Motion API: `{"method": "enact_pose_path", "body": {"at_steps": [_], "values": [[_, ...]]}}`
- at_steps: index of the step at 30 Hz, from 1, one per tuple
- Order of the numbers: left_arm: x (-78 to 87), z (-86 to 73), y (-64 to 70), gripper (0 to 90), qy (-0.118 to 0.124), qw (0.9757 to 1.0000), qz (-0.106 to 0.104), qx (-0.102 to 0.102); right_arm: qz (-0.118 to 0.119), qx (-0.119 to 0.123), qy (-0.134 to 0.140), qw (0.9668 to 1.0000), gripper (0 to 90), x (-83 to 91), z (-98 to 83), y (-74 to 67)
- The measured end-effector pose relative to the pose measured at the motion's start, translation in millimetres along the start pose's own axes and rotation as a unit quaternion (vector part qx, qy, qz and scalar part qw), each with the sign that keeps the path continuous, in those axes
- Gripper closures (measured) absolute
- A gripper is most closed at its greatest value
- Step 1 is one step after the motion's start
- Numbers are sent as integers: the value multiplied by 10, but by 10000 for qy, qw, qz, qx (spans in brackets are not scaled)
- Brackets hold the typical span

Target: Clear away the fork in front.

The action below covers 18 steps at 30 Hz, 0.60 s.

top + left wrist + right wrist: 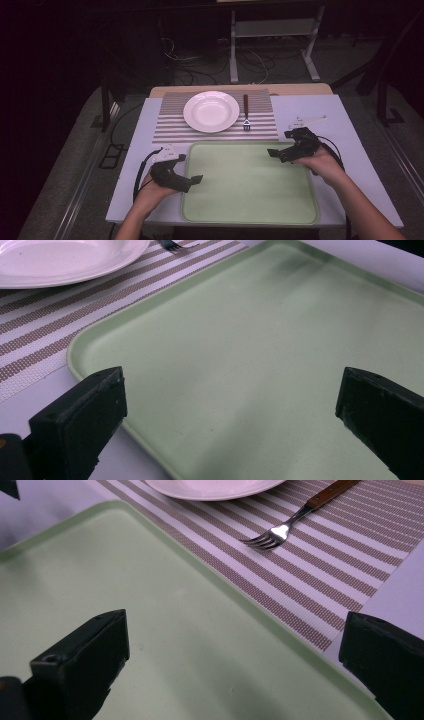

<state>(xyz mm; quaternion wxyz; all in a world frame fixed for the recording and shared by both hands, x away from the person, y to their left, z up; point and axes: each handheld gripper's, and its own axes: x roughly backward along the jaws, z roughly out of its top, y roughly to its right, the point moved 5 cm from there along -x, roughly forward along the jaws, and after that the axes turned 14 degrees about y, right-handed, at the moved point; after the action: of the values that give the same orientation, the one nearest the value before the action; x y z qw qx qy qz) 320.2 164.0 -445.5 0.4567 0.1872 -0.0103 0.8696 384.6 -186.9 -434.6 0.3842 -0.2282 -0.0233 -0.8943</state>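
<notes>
Both grippers stand released: left gripper (196, 179) hovers over the tray (250, 215) at its left edge, right gripper (273, 152) over its upper right corner, jaws wide apart and holding nothing. I judge the step as approach. Beyond the tray lies the striped mat (170, 125), carrying the plate (211, 111) with the fork (246, 112) just beside it. Next I would advance the right gripper to the fork handle.

Bare green tray (250, 190) offering open room between the left gripper (192, 181) and right gripper (274, 152), both with jaws spread, white plate (211, 111) and fork (246, 112) on striped mat (170, 125) beyond the tray's far edge.
</notes>
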Motion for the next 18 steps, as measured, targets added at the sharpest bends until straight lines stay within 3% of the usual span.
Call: {"method": "enact_pose_path", "body": {"at_steps": [18], "values": [[14,12,-12,0,50,10000,15,32,-95,-84,-30,9999,0,-283,195,100]]}}
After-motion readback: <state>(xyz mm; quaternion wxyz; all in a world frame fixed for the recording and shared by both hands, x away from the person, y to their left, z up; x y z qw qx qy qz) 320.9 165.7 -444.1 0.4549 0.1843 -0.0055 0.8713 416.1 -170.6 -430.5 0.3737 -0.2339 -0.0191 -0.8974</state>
